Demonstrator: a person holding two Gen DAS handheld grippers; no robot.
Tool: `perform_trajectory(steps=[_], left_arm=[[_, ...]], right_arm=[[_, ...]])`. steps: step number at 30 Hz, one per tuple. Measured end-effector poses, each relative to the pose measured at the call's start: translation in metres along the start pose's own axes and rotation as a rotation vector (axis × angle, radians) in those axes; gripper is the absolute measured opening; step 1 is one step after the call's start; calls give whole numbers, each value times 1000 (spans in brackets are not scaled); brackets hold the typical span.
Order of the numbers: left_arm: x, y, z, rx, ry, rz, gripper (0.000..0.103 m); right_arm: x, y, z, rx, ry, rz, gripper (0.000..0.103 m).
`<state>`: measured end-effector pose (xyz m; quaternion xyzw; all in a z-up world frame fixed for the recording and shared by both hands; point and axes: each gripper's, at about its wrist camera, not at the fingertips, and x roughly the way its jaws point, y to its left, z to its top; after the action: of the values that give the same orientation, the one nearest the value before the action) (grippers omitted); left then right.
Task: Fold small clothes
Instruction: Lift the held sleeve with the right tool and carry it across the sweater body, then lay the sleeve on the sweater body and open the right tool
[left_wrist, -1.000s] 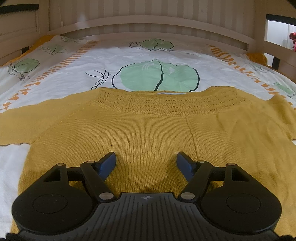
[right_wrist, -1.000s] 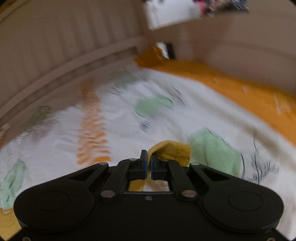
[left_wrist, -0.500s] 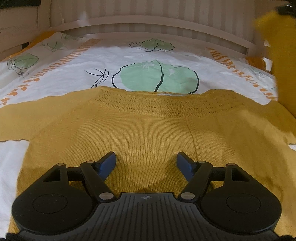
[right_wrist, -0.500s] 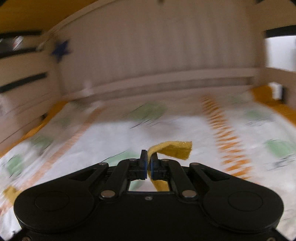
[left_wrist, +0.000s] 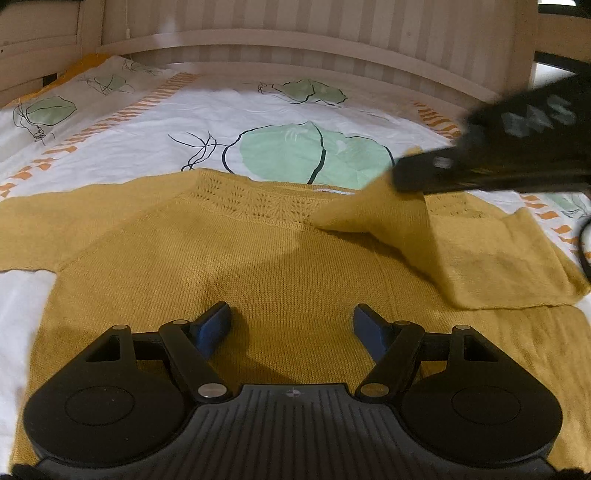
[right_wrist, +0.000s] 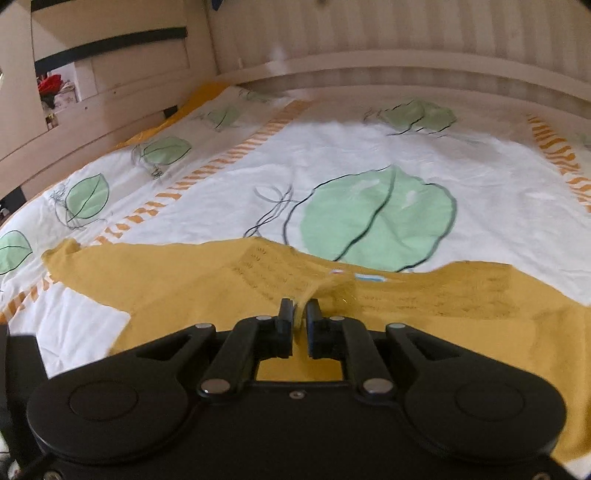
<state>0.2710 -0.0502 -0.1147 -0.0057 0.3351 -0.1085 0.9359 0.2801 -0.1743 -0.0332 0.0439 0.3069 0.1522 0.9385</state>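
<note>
A mustard knit sweater (left_wrist: 280, 258) is lying flat on the bed (left_wrist: 258, 110), over its leaf-printed white cover. The left claw (left_wrist: 291, 325) is hovering spread wide above the sweater's lower middle, gripping nothing. The right claw (right_wrist: 299, 314) is sitting over the neckline with the sleeve (left_wrist: 436, 236) folded across the chest; its jaws have just been opening, a strip of sleeve fabric lying loosely in the narrow gap.

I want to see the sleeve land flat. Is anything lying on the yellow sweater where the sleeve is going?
No, nothing visible. The right gripper has just been opening around the sleeve, over the bare sweater.
</note>
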Motion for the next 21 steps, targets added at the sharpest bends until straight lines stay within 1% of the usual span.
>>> perform_trajectory(steps=[3,5,7,9,12,14,16,17,18,19,20,21], left_arm=[[1,2,1,-4,3,-6,72],[1,3,2,-7,8,-13,72],[1,5,4,-15,14,-23,72],[1,6,6,-16,27,-29,72],[0,8,7,-4,38,-40,72],[-3,7,7,3,43,-46,72],[-4,6,7,16,54,-47,72],[-5,5,8,23,59,-45,72],[-7,5,8,32,63,-44,72],[-8,4,7,38,69,-43,72],[-9,3,8,43,74,-41,72],[-11,4,8,47,79,-40,72]], right_arm=[[-14,-15,-8,28,-32,-43,19],[-23,-26,-15,46,-38,-81,21],[-31,-37,-24,65,-29,-126,21],[-39,-46,-32,87,-19,-151,21],[-45,-56,-46,108,14,-205,21],[-50,-61,-51,142,33,-224,21],[-58,-66,-47,207,63,-214,21],[-64,-67,-44,236,64,-204,22],[-72,-67,-39,263,61,-195,32],[-83,-65,-32,286,48,-179,37],[-91,-64,-27,299,34,-168,46],[-103,-60,-20,321,15,-156,48]])
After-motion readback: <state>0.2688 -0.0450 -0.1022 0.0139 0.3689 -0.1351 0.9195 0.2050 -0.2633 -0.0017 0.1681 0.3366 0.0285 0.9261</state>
